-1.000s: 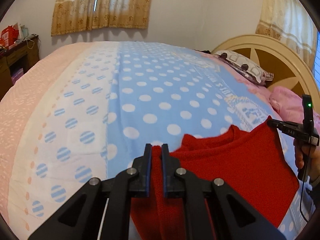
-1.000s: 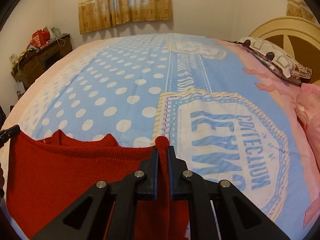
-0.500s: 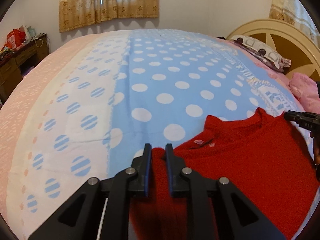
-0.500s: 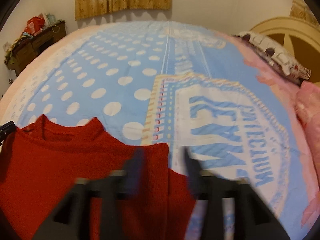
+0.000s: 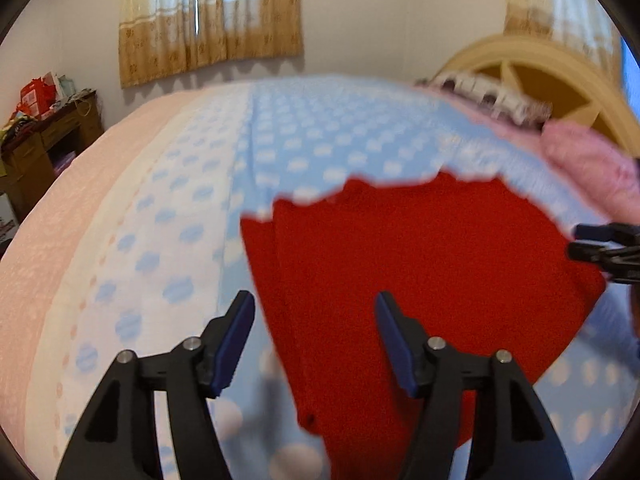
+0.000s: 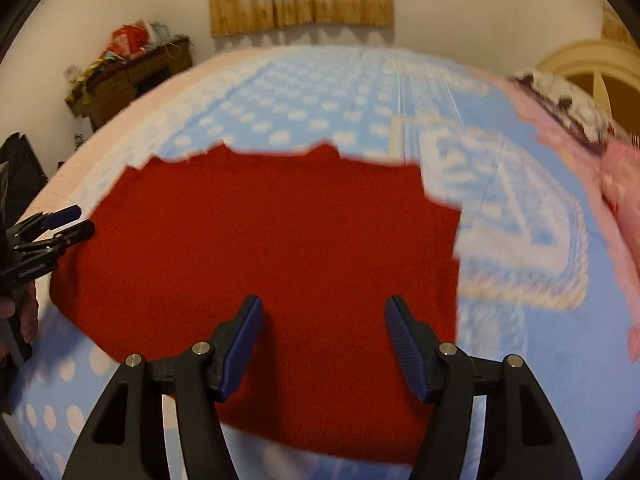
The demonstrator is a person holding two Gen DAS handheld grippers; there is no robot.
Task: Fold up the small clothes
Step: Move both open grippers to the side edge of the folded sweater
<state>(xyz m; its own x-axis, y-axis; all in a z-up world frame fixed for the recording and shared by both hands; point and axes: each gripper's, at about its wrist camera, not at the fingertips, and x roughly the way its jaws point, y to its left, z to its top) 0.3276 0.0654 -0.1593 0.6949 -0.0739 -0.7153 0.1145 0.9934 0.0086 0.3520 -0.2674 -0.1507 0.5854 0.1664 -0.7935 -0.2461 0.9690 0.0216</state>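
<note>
A small red knit sweater (image 5: 420,264) lies spread flat on the blue dotted bedspread (image 5: 304,140), neckline towards the far side. My left gripper (image 5: 314,306) hovers over its left edge, the jaws opening, and no pad touches the cloth. In the right wrist view the same sweater (image 6: 272,248) fills the middle, and my right gripper (image 6: 322,312) stands open above its lower part, holding nothing. Each gripper shows in the other's view: the right gripper (image 5: 600,240) at the sweater's right edge, the left gripper (image 6: 52,224) at its left edge. Both views are blurred.
A cream wooden headboard (image 5: 536,68) with a patterned pillow (image 5: 488,96) and a pink pillow (image 5: 588,160) stands at the right. A cluttered dark wooden dresser (image 5: 44,132) sits by the left wall. Curtains (image 5: 208,12) hang behind the bed.
Both grippers were shut on the sweater's upper edge and held it up. They lowered it onto the bed, let go, and drew back with jaws apart; the sweater now lies flat.
</note>
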